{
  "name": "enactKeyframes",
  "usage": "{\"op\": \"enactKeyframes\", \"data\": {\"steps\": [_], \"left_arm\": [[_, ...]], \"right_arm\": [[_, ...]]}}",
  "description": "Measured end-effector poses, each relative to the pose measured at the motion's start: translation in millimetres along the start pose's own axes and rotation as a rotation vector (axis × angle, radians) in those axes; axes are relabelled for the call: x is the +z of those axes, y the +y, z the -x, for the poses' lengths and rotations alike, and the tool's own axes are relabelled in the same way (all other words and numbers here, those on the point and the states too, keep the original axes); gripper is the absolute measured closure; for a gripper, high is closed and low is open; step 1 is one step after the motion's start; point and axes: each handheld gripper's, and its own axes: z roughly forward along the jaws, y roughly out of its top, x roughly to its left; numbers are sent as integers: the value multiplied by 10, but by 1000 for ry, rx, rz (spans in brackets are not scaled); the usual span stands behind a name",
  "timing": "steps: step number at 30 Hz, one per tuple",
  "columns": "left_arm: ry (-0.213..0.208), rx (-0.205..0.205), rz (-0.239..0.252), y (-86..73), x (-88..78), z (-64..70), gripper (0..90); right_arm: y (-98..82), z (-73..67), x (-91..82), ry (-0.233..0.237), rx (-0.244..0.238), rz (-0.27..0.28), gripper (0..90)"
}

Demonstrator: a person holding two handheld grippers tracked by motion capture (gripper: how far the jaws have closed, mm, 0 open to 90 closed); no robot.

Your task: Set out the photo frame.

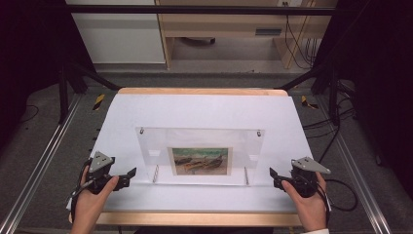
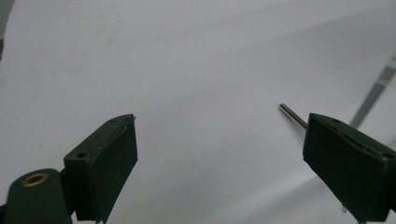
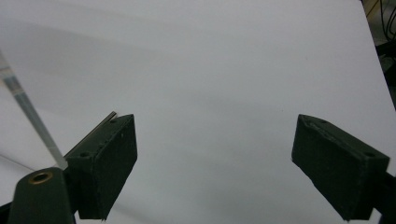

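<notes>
Left claw (image 1: 130, 174) open, beside acrylic frame (image 1: 199, 156)

Grey carpet floor (image 1: 46, 146), pale wooden cabinet (image 1: 224, 24), black frame bars (image 1: 195, 9).

Your forearms are cut off by the bottom edge of the high view. The picture (image 1: 200, 161) in the clear acrylic frame (image 1: 199, 156) is too small to make out its details.

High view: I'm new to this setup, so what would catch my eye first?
A clear acrylic picture frame stands mid-table on the white sheet, holding a small painting. The left tongs and right tongs flank it, both open and empty.
</notes>
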Motion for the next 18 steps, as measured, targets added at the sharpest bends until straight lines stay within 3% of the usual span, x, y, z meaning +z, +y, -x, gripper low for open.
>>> {"op": "enactKeyframes", "data": {"steps": [5,12,18], "left_arm": [[46,-25,-21,-40,96,-158,98],[62,-22,-41,-56,176,-195,96],[57,-5,-40,-59,174,-193,89]], "right_arm": [[10,54,129,-21,1,-29,143],[37,125,336,-36,8,-83,124],[18,97,290,-28,-12,-78,115]]}}
